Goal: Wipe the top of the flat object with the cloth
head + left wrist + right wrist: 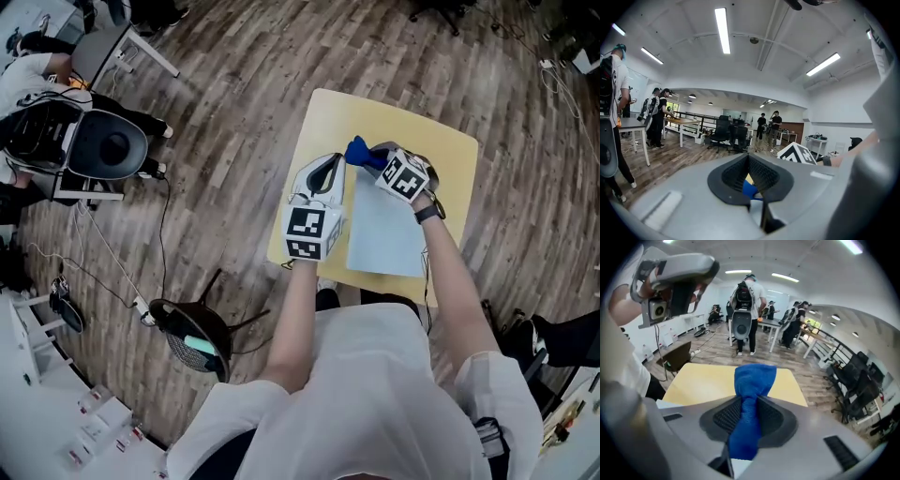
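One cloth (754, 376) in right tool (749, 404) over table (703, 380)

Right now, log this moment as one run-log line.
right gripper: shut on blue cloth | left gripper: jaws together, empty | flat sheet: on yellow table, cloth near its far edge

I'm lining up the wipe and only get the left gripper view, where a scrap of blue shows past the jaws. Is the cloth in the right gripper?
Observer: Yes. The right gripper is shut on the blue cloth, which bunches out beyond its jaws.
Operator: Where is the flat object?
Observer: The pale blue flat object lies on the near right part of the yellow table.
Operator: Is the cloth on it yet?
Observer: In the head view the cloth sits at the flat object's far left corner. I cannot tell whether it touches the surface.
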Motion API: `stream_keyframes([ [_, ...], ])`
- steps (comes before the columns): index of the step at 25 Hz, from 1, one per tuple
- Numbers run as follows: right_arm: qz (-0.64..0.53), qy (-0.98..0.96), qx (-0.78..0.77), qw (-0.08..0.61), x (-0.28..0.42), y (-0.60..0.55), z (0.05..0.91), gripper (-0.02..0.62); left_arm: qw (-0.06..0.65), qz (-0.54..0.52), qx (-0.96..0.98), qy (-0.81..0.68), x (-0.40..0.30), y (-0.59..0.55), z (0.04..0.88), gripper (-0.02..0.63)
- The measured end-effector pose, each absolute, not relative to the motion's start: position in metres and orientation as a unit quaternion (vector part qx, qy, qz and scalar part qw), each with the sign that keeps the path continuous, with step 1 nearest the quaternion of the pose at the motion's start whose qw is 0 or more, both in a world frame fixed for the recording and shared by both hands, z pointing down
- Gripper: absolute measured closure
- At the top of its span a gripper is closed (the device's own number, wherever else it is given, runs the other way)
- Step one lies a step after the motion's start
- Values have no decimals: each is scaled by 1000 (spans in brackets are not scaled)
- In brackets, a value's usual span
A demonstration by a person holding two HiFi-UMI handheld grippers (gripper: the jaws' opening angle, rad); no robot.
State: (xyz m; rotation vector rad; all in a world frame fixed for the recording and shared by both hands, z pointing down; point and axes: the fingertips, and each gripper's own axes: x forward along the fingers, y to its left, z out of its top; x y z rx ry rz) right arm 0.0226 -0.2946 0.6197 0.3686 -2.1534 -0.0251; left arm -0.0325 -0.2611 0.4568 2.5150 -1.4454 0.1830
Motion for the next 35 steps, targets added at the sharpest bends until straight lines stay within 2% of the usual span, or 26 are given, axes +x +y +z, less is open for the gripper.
stream_keyframes([
  [6, -19, -853, 67, 517, 9, -295, 672, 492, 141, 85, 850, -500, -37, -258, 483, 595],
  [15, -34, -836, 46, 546, 20, -295, 689, 491, 143, 91, 852, -496, -37, -259, 489, 595],
  [35, 33, -782, 156, 603, 203, -275, 692, 491, 143, 105, 894, -411, 38, -268, 496, 595],
])
